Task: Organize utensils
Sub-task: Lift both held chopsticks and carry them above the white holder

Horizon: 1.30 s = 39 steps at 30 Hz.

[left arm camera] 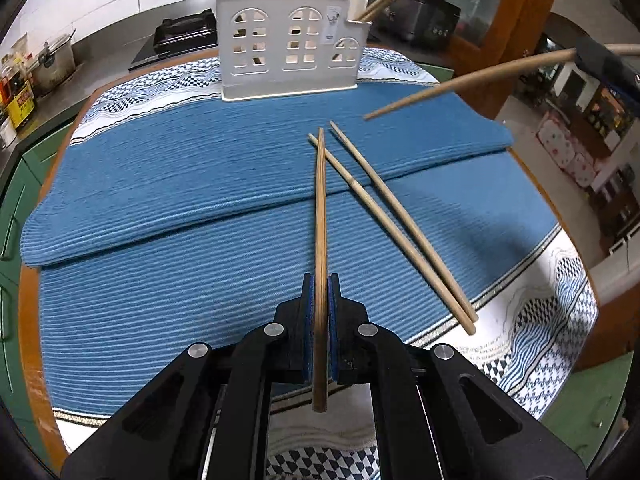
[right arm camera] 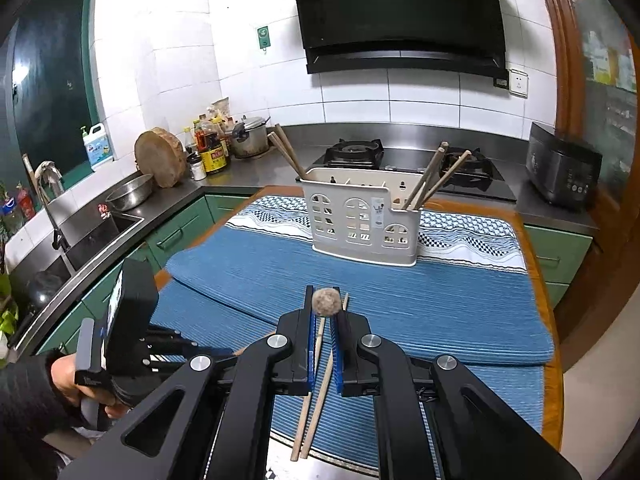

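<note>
My left gripper is shut on a wooden chopstick that points forward above the blue mat. Two loose chopsticks lie on the mat just to its right. My right gripper is shut on another chopstick, seen end-on between the pads; that chopstick also shows at the right of the left wrist view. The white house-shaped utensil holder stands at the far side of the mat with several chopsticks in it. The two loose chopsticks lie below the right gripper.
The blue ribbed mat lies folded over a patterned cloth on a wooden table. Behind are a gas stove, a sink, bottles, a pot and a black appliance. The left gripper and the hand on it show at the left.
</note>
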Tool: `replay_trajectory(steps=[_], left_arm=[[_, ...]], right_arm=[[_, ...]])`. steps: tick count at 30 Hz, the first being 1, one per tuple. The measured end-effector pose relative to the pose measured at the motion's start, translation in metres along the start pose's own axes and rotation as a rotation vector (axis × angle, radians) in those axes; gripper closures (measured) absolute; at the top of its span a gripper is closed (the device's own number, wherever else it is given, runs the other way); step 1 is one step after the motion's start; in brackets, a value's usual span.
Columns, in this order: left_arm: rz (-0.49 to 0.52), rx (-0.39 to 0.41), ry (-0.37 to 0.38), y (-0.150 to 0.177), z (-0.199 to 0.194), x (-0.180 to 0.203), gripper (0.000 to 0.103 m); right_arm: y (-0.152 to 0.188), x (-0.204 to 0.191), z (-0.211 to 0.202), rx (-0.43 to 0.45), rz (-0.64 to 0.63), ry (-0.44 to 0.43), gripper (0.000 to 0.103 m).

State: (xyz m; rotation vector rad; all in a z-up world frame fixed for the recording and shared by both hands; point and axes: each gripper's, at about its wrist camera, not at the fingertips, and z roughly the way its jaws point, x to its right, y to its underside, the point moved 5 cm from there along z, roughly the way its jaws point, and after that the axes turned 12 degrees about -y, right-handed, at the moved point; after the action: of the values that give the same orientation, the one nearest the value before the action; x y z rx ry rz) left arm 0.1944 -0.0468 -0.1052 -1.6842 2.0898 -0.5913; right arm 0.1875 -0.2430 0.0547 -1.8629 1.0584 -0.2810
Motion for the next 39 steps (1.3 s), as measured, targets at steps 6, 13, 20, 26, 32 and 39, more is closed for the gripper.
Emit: replay_trajectory(steps=[6, 13, 20, 26, 32, 39], left_arm=[[0.031, 0.034, -0.009, -0.002, -0.015, -0.001, 0.098], [0.053, 0.083, -0.046, -0.015, -0.038, -0.008, 0.098], [0.050, 0.179, -0.075, -0.050, -0.076, -0.023, 0.098], [0.034, 0.264, -0.094, -0.096, -0.107, -0.036, 0.098], [0.013, 0.197, -0.096, -0.134, -0.096, -0.055, 0.098], [0.089, 0.056, -0.111, -0.166, -0.076, -0.061, 0.098]], right_arm=[[-0.001, -0.003, 0.004, -0.003, -0.001, -0.013, 0.096], [-0.011, -0.002, 0.000, 0.012, -0.017, -0.009, 0.096], [-0.046, 0.007, -0.006, 0.023, -0.054, 0.031, 0.096], [-0.090, 0.019, -0.010, 0.060, -0.071, 0.060, 0.096], [-0.128, 0.030, -0.001, 0.073, -0.104, 0.125, 0.096], [-0.150, 0.052, 0.027, 0.046, -0.110, 0.163, 0.096]])
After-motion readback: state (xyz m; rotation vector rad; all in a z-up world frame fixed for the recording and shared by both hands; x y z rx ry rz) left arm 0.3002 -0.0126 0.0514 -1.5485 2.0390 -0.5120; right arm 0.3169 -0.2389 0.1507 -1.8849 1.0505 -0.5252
